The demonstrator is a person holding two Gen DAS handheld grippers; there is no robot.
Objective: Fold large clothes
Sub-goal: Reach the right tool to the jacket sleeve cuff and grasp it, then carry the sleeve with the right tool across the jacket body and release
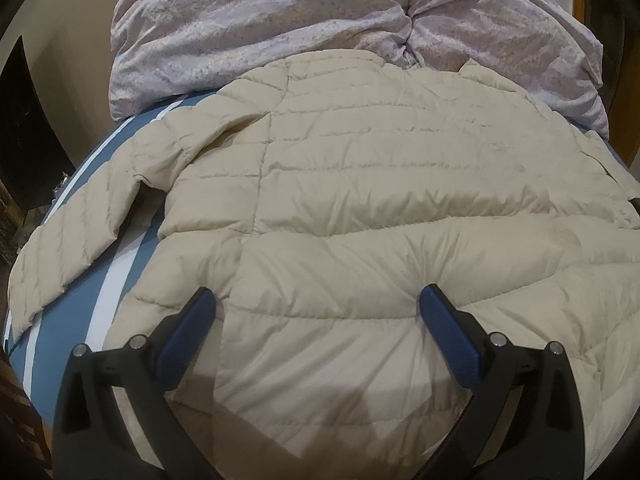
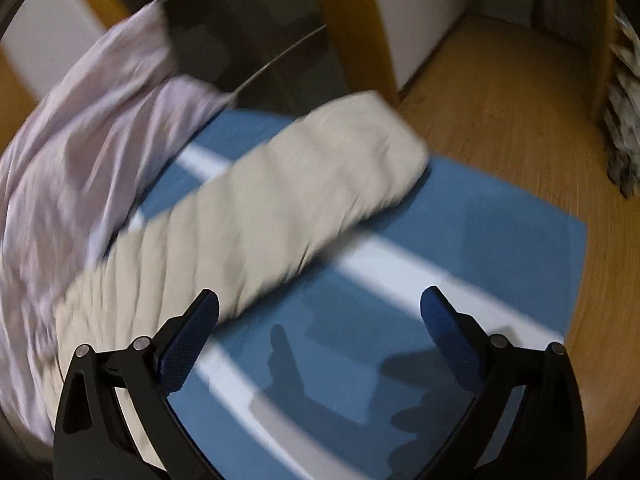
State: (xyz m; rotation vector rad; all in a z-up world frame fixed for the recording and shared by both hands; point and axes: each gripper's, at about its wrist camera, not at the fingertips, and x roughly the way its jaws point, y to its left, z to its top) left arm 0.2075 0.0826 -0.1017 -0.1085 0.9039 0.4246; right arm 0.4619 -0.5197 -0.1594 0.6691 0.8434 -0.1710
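One cream quilted puffer jacket [image 1: 360, 184] lies spread flat, back side up, on a blue sheet with white stripes [image 1: 96, 316] that covers the surface under it. Its body fills most of the left wrist view, and one sleeve [image 1: 76, 240] stretches out to the left across a white stripe. The right wrist view, which is blurred, shows a second sleeve [image 2: 304, 184] running diagonally over the blue sheet, with its cuff end near the sheet's far edge.

One lilac crumpled bedcover [image 1: 304, 28] is bunched along the far side of the jacket, touching its far edge.

Two grippers are in view, one per camera. The left gripper [image 1: 318, 304] hovers low over the near part of the jacket, jaws spread wide, with both blue-padded fingertips [image 1: 440, 312] resting against or just above the puffy fabric; I cannot tell whether they touch it. Nothing is pinched between them. The right gripper [image 2: 319, 304] also has its jaws spread wide and holds nothing; bare blue sheet lies between its fingers, and the sleeve passes just beyond and beside its left finger.

Beyond the sheet's edge on the right lies a wooden floor [image 2: 500, 112], and some patterned fabric [image 2: 624, 112] shows at the far right edge.
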